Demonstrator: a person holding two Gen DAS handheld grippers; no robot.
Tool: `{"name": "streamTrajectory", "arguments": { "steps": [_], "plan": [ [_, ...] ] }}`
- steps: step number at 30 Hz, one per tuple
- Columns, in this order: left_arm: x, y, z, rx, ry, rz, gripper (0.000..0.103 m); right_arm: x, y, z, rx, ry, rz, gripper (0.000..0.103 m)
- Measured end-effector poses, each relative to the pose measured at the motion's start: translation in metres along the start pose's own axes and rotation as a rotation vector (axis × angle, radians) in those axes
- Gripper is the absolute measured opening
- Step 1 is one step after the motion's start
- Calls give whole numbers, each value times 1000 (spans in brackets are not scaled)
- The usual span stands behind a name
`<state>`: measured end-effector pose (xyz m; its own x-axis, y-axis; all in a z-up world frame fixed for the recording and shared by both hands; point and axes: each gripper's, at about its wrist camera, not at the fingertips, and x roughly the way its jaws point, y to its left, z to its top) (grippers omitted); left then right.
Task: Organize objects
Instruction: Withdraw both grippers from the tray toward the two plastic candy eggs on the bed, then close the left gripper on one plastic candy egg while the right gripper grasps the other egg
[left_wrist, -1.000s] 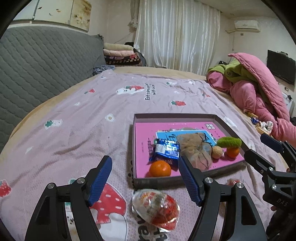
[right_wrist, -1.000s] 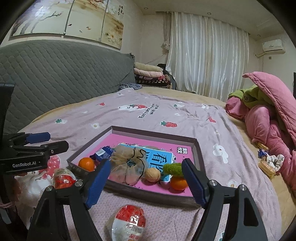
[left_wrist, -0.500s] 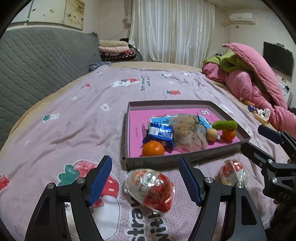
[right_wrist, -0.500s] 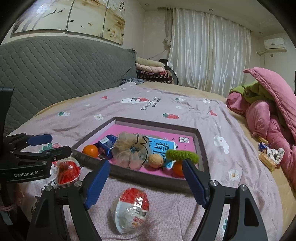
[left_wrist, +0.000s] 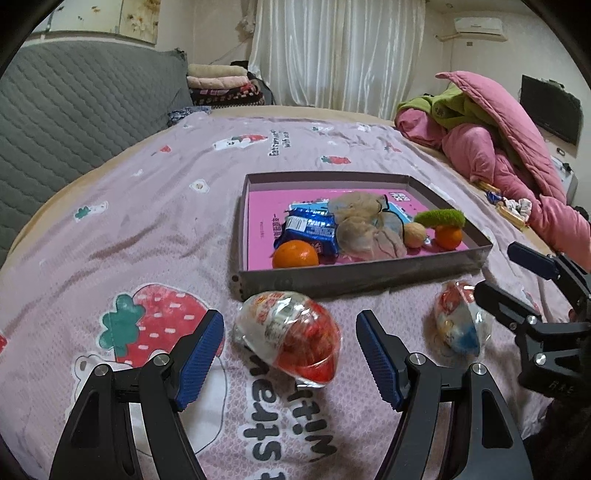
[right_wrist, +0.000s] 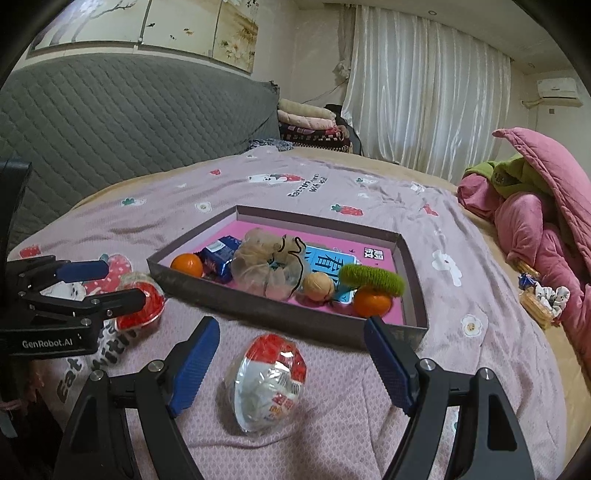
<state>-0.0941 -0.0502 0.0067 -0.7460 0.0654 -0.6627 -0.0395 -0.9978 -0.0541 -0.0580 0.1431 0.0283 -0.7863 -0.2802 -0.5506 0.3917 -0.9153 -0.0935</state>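
**Both tools poised over wrapped eggs, box awaiting them**

Left side: the left tool (left_wrist: 290, 358) stands with jaws wide apart, straddling a wrapped egg (left_wrist: 290, 341) that lies on the bed (left_wrist: 129, 229) just in front of the box (left_wrist: 351, 275). The pads are not touching it. To do the step well, in my judgement, the tool should go lower until the pads flank the egg's widest part, then close gently; the film wrapper looks slick and the shell may be brittle, so a squeeze near the tapered end could squirt it out.

Right side: the right tool (right_wrist: 291, 369) is likewise spread open, empty, with a second egg (right_wrist: 269, 384) lying between its fingers on the bed, near the box wall (right_wrist: 295, 319). The same advice applies. Lift clear of the wall before carrying over.

The box already holds two oranges, a blue packet (left_wrist: 314, 230), a mesh pouch, a walnut and a green hair tie (right_wrist: 371, 280).

Writing: the left tool's body reads "GenRobot.AI" (right_wrist: 48, 344). The bedsheet shows "Eat strawberries with me", partly legible. The box liner carries Chinese characters, including "看" (right_wrist: 334, 264). The egg wrappers' print is unreadable.
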Motion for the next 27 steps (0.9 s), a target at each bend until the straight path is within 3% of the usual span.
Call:
{"name": "streamTrajectory", "arguments": {
  "steps": [14,27],
  "plan": [
    [19,8,-8,-10,59,-18,77,10,-3,-15,-10,67,5,80],
    [42,-1,-3,-33,94,-31,77,25,-5,-21,79,134,121,83]
  ]
}}
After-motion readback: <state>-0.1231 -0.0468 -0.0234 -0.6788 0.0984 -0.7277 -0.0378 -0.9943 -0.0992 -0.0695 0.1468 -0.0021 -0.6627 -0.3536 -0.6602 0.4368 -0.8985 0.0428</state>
